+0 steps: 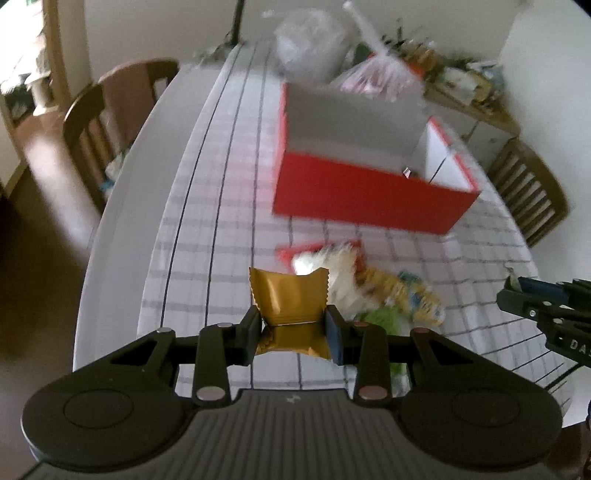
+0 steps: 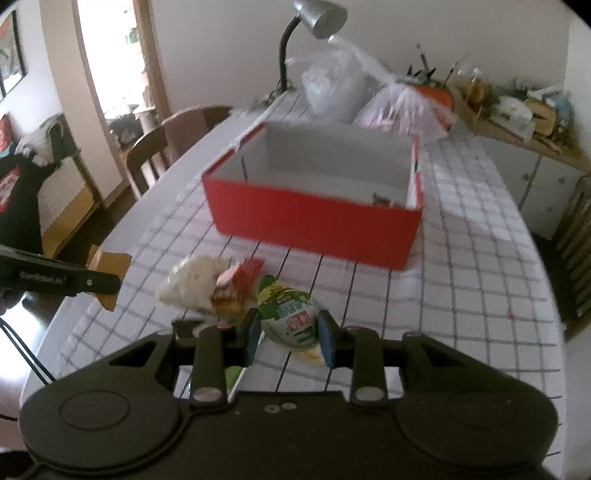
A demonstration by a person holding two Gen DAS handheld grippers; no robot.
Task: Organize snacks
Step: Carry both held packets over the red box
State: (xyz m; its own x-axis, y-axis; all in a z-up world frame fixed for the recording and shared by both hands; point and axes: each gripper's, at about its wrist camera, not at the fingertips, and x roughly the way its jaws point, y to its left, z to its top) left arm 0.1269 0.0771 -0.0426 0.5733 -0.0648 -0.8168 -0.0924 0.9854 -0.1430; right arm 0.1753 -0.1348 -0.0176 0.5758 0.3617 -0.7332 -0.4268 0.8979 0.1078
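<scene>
The left tongs (image 1: 293, 334) are clamped on a gold foil snack packet (image 1: 290, 297), one pad pressing each side so the packet stands upright between them, raised above the checked cloth of the counter (image 1: 229, 206) near its near edge. In the right wrist view the same packet (image 2: 109, 264) shows at the far left, held by the left tongs (image 2: 99, 284) out over the counter's left edge.

The right tongs (image 2: 286, 332) are closed on a green and white snack pouch (image 2: 290, 319) with red lettering, its pads touching both sides of the pouch; whether the pouch is lifted off the cloth or resting on it cannot be told. In the left wrist view the right tongs (image 1: 517, 295) enter from the right edge, and their fingertips cannot be made out there.

A loose heap of other snacks lies on the counter toward its near edge: a white puffy bag (image 2: 192, 280) with a red and yellow wrapper (image 2: 240, 282) just beside it, both touching the green pouch's far end.

Farther back, near the middle of the counter, stands an open red cardboard box (image 2: 314, 225) with a pale grey interior; a small dark item (image 2: 382, 199) lies in its near right corner. Behind the box, toward the far edge, sit a clear plastic bag (image 2: 332, 85) and a pink striped bag (image 2: 402, 107), with a desk lamp (image 2: 317, 14) beside them.
</scene>
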